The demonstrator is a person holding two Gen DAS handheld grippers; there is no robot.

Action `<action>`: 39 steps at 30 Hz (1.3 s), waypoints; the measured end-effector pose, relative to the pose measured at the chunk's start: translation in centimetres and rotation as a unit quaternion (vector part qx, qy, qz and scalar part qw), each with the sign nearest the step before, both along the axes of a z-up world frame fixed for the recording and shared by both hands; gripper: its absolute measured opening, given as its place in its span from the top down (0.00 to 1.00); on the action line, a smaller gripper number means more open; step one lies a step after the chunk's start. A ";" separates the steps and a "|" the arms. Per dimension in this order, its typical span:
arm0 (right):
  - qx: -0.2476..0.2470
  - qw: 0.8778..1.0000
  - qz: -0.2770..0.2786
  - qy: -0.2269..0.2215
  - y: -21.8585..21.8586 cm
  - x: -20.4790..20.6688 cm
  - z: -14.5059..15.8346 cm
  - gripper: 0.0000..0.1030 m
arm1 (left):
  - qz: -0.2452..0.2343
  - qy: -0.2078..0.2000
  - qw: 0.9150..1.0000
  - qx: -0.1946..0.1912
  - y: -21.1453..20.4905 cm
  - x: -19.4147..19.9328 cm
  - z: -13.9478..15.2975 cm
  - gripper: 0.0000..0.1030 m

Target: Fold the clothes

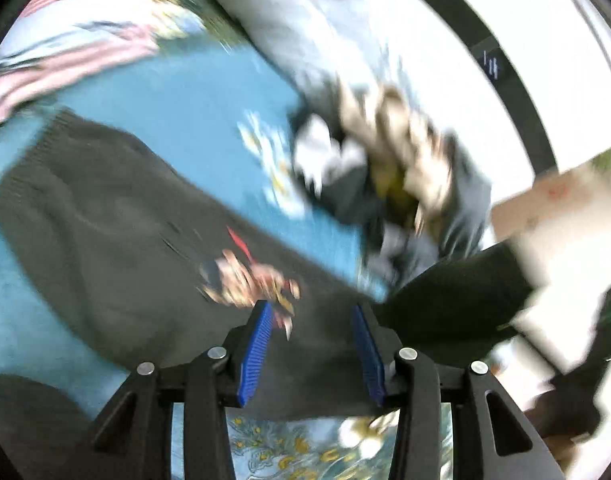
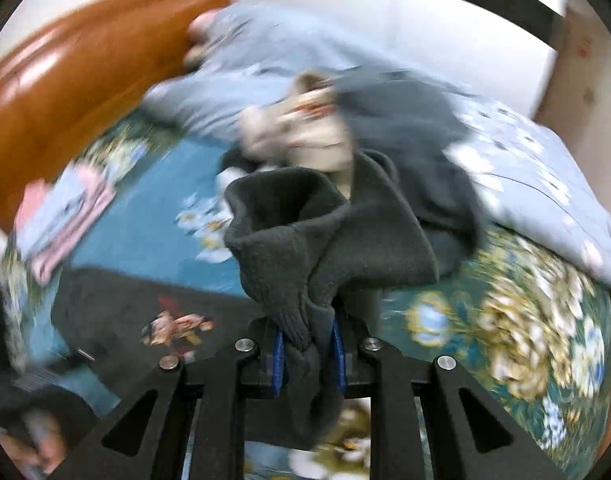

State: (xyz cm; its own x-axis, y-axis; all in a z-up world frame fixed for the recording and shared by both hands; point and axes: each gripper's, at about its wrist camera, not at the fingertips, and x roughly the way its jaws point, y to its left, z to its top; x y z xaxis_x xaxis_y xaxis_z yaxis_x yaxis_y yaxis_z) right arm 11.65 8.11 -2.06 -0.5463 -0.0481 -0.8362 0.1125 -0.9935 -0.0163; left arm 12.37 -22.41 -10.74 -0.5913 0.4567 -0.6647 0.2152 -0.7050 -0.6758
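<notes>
Your right gripper has its jaws clamped on a bunched fold of the dark grey knit sweater, lifted off the bed; the rest lies flat at near left, cartoon print up. Fold looks midway, not squared. Left gripper jaws apart above the sweater. Far: unfolded clothes pile; folded pink-striped garment on blue floral bedsheet
</notes>
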 end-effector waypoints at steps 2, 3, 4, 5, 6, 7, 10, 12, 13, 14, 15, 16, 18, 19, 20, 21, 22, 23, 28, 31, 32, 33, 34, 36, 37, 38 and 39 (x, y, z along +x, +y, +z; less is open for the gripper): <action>0.017 0.999 0.020 -0.031 -3.9 -0.8 -3.0 0.80 | 0.037 0.014 0.999 0.003 -3.5 1.1 1.3 0.51; 0.026 0.998 0.030 -0.047 -5.8 -1.2 -4.5 0.80 | 0.052 0.016 0.999 0.006 -4.7 1.7 1.5 0.47; 0.042 0.996 0.040 -0.061 -7.6 -1.2 -6.3 0.80 | 0.065 0.017 0.998 0.008 -5.8 2.2 1.5 0.45; 0.058 0.994 0.050 -0.075 -9.4 -1.2 -8.0 0.80 | 0.079 0.018 0.997 0.011 -6.8 2.7 1.6 0.45; 0.071 0.992 0.058 -0.087 -10.8 -1.0 -9.3 0.80 | 0.085 0.016 0.996 0.014 -7.5 3.1 1.3 0.44; 0.078 0.990 0.065 -0.097 -11.9 -0.5 -10.4 0.80 | 0.088 0.013 0.996 0.017 -7.9 3.4 0.9 0.44; 0.082 0.989 0.081 -0.094 -13.6 0.9 -11.3 0.78 | 0.087 -0.006 0.996 0.023 -8.3 3.7 -0.8 0.43; 0.077 0.988 0.102 -0.090 -14.3 1.4 -11.4 0.76 | 0.076 -0.034 0.996 0.039 -7.4 2.9 -2.8 0.43; 0.074 0.986 0.117 -0.094 -14.3 1.3 -11.5 0.75 | 0.070 -0.046 0.996 0.043 -6.8 2.6 -3.5 0.42; 0.066 0.983 0.137 -0.103 -13.8 1.2 -11.7 0.72 | 0.063 -0.058 0.995 0.044 -6.2 2.4 -4.3 0.41; 0.058 0.979 0.158 -0.112 -13.4 1.1 -11.9 0.69 | 0.057 -0.069 0.995 0.046 -5.5 2.2 -5.0 0.40; 0.041 0.977 0.170 -0.121 -12.9 1.1 -12.0 0.53 | 0.051 -0.080 0.994 0.045 -4.7 2.0 -5.7 0.39; -0.013 0.972 0.187 -0.142 -11.5 1.1 -11.9 0.42 | 0.037 -0.102 0.993 0.047 -3.1 1.6 -7.0 0.39; -0.035 0.969 0.193 -0.149 -10.8 1.2 -11.7 0.42 | 0.030 -0.109 0.992 0.052 -2.4 1.3 -7.4 0.38; -0.055 0.969 0.189 -0.150 -9.9 1.1 -11.5 0.42 | 0.024 -0.108 0.992 0.061 -1.9 1.0 -7.5 0.37; -0.075 0.969 0.183 -0.150 -8.9 1.0 -11.2 0.42 | 0.018 -0.106 0.992 0.070 -1.3 0.5 -7.7 0.33; -0.096 0.968 0.178 -0.150 -7.9 0.9 -10.9 0.41 | 0.015 -0.101 0.992 0.075 -0.7 0.2 -7.8 0.29; -0.116 0.967 0.172 -0.150 -6.9 0.8 -10.6 0.41 | 0.014 -0.099 0.992 0.078 0.1 -0.4 -8.1 0.28; -0.143 0.973 0.101 -0.152 -0.3 -1.0 -10.5 0.41 | -0.011 -0.096 0.994 0.058 3.3 -1.7 -8.3 0.26; -0.133 0.976 0.076 -0.155 2.0 -1.4 -11.2 0.41 | -0.031 -0.088 0.995 0.031 5.2 -2.3 -7.8 0.15; -0.137 0.975 0.069 -0.159 2.6 -1.5 -11.5 0.41 | -0.038 -0.085 0.995 0.022 5.9 -2.4 -7.6 0.14; -0.142 0.974 0.062 -0.163 3.2 -1.5 -11.9 0.41 | -0.044 -0.082 0.996 0.013 6.5 -2.6 -7.5 0.13; -0.149 0.973 0.053 -0.169 3.8 -1.6 -12.4 0.41 | -0.051 -0.079 0.996 0.004 7.1 -2.8 -7.3 0.13; -0.157 0.971 0.043 -0.177 4.2 -1.7 -13.0 0.41 | -0.064 -0.073 0.995 -0.013 8.4 -3.1 -7.0 0.14; -0.161 0.970 0.038 -0.181 4.4 -1.7 -13.3 0.41 | -0.063 -0.078 0.995 -0.027 8.7 -3.4 -7.0 0.15; -0.161 0.969 0.037 -0.182 4.3 -1.9 -13.5 0.41 | -0.060 -0.085 0.994 -0.042 8.8 -3.7 -7.0 0.17; -0.163 0.969 0.038 -0.182 4.3 -1.9 -13.5 0.41 | -0.050 -0.093 0.993 -0.044 8.6 -3.8 -7.3 0.29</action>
